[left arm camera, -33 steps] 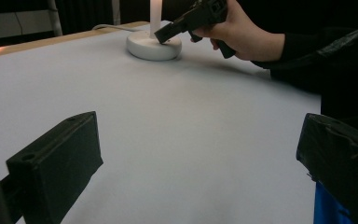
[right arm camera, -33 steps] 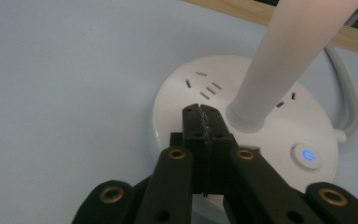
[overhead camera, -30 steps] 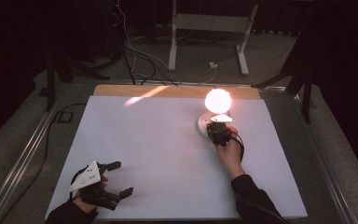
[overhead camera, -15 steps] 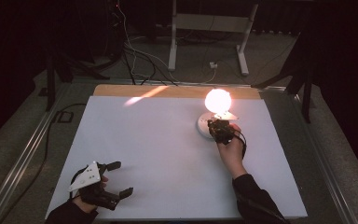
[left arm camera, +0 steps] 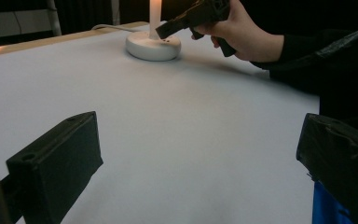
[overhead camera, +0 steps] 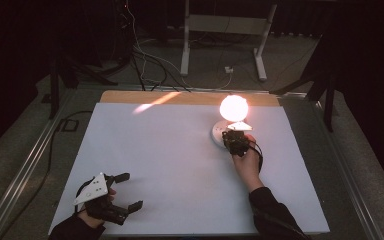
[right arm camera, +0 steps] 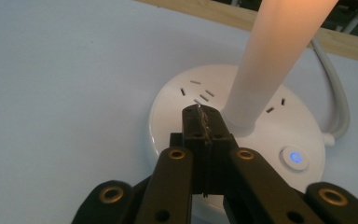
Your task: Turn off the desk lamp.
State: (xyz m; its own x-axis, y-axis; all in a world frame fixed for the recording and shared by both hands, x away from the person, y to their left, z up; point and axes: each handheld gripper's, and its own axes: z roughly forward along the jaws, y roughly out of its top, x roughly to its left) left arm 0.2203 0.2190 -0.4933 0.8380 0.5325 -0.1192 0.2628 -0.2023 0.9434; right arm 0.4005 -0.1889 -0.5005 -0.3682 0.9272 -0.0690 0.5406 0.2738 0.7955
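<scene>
Dark room, white table [overhead camera: 180,165] – lit lamp [overhead camera: 233,107], right claw [right arm camera: 200,122] closed over its base, left claw [overhead camera: 128,190] wide.

I count one lit lamp [overhead camera: 233,107] on my white table sheet [overhead camera: 180,165], standing on one round white base [right arm camera: 261,140], and that base carries one blue-lit power button [right arm camera: 294,157] and one white cord [right arm camera: 338,93] leaving its side. On the base's top I can make out six small slots [right arm camera: 195,82], though the stem may hide more. I have two grippers in play, the left gripper [overhead camera: 129,191] and the right gripper [overhead camera: 232,137], and beyond the table I count one metal stand [overhead camera: 225,30] with two legs.
</scene>
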